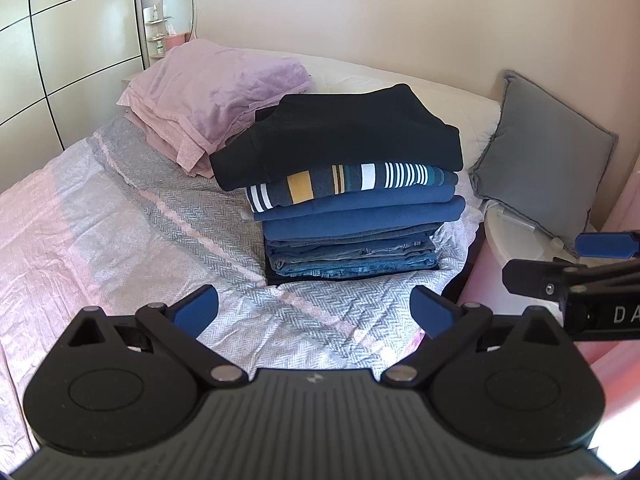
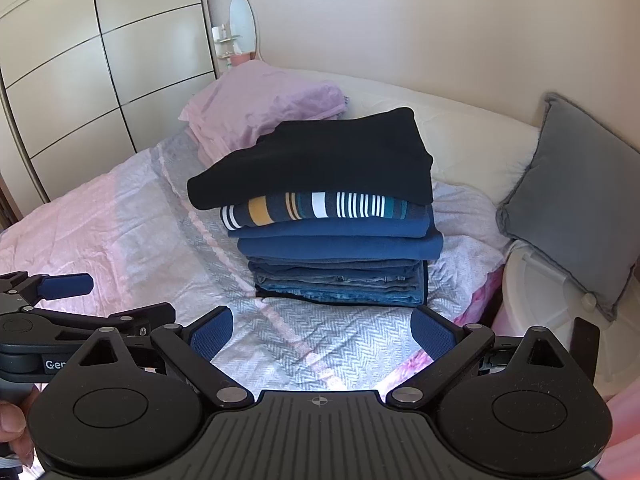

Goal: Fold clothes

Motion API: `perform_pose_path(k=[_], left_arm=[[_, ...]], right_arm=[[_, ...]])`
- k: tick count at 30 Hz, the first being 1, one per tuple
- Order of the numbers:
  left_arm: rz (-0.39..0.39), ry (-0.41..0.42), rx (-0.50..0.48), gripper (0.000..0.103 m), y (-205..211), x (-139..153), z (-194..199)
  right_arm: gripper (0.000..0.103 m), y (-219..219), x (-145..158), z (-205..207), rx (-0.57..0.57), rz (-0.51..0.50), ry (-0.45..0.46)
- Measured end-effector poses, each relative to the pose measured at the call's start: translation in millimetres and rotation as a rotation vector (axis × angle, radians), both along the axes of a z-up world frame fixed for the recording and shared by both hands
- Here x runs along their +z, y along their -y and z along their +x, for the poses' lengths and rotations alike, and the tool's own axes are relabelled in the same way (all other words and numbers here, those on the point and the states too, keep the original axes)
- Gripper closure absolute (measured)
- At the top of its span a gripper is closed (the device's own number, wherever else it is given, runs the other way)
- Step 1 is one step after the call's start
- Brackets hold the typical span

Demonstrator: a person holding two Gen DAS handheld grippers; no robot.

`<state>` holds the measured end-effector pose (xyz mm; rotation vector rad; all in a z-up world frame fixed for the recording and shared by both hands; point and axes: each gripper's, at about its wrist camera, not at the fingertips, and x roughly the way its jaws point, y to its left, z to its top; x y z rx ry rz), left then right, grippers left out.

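at the far left stands a pale wardrobe (image 2: pixel 100 80) with dark panel lines, and beside it an oval mirror (image 1: pixel 178 4) over a small shelf of bottles. the bed (image 1: pixel 100 216) carries a pink and grey herringbone cover, with lilac pillows (image 1: pixel 212 92) stacked at its head. the left gripper (image 1: pixel 314 308) hovers over the cover near the bed's front edge, its blue pads spread wide and grasping nothing. just ahead of it, in the middle of the bed, sits the stack of folded clothes (image 1: pixel 352 216): a black garment (image 1: pixel 340 132) on top, a striped top (image 1: pixel 352 184) under it, then blue pieces and folded jeans (image 1: pixel 352 258) at the bottom. the stack touches the lilac pillows on its left side. the right gripper (image 2: pixel 322 330) is held just beside the left one, also released, its pads wide apart and empty above the cover. to the right, a grey cushion (image 2: pixel 580 200) leans against the wall over a white bedside unit (image 2: pixel 536 300).
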<state>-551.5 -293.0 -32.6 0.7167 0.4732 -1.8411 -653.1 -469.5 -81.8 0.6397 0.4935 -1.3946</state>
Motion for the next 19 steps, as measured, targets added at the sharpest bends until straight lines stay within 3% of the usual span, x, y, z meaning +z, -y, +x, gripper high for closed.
perform_pose_path(k=[19], left_arm=[[-0.006, 0.002, -0.005, 0.002, -1.9, -5.0, -12.0]], right_arm=[[0.005, -4.1, -1.5, -12.9, -0.006, 0.003, -0.007]])
